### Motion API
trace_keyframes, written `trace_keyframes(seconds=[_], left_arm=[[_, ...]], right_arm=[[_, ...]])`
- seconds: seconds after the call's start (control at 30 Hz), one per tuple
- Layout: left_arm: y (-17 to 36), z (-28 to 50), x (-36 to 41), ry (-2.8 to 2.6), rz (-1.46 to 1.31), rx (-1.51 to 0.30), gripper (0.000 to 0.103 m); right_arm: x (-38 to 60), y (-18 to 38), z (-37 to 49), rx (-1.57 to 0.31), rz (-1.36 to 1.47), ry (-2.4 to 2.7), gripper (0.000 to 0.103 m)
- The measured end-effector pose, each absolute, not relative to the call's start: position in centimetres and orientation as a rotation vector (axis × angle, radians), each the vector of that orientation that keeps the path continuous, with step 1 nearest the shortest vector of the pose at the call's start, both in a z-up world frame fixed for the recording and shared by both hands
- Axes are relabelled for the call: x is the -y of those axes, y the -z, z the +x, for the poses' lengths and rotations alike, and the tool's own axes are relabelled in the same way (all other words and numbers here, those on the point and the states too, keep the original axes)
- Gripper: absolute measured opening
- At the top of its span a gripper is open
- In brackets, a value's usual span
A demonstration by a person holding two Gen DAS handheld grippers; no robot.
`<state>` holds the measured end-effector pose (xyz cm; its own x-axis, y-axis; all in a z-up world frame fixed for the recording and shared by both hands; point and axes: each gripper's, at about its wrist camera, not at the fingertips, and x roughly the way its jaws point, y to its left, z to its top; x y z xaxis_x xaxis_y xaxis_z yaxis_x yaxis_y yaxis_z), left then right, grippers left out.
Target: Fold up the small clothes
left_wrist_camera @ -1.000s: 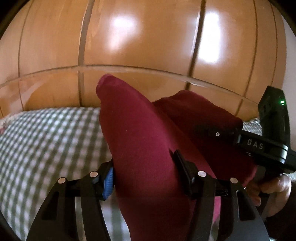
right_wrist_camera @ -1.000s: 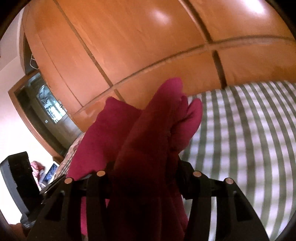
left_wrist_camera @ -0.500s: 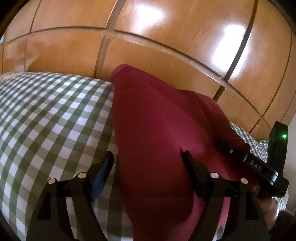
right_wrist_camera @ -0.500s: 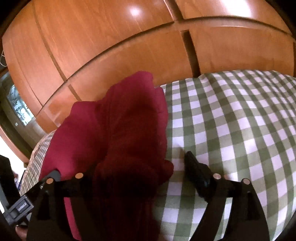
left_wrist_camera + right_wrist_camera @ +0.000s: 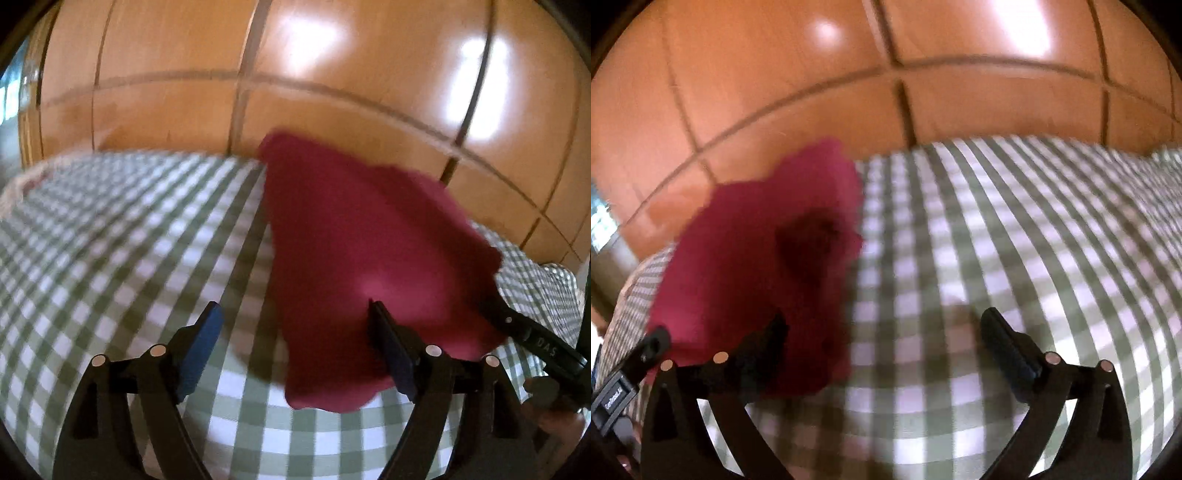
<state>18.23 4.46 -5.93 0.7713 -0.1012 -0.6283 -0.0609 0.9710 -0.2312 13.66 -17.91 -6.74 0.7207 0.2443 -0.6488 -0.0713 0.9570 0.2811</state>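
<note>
Both sets of fingers are now standing wide apart, gripping nothing: left gripper (image 5: 295,332), right gripper (image 5: 882,332). The red garment (image 5: 354,258), pinched a second ago, is lying released on the checked bed (image 5: 110,251); this fold is probably being finished.

Warm daylight, glare on wood panels (image 5: 476,85) — motion blur, fisheye-bent edges w/ dark corners

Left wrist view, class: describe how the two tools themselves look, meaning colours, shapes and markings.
The left tool has black forked arms with round silver rivets and blue pads. The right tool is black with white lettering, apparently "DAS". In its own view, the right tool shows the same black arms and rivets.
</note>
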Motion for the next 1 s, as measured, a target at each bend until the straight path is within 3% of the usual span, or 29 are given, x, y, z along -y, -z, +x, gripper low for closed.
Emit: trace_keyframes(seconds=[0.17,0.43,0.73,1.0], left_arm=[[5.4,17.4,-3.5,-0.003,-0.189,-0.668,0.085],[3.0,12.6,-2.7,-0.089,-0.109,-0.511,0.099],[1.3,8.8,-1.6,-0.094,-0.03,-0.393,0.099],[1.1,6.6,-2.0,-0.204,0.016,-0.341,0.099]], right_arm=[[17.0,6.6,13.8,-0.733,0.182,-0.142,0.101],[16.4,5.0,10.6,-0.613,0.124,-0.119,0.101],[13.9,3.2,4.6,-0.468,-0.011,-0.12,0.101],[14.7,2.4,1.2,-0.386,0.041,-0.125,0.101]])
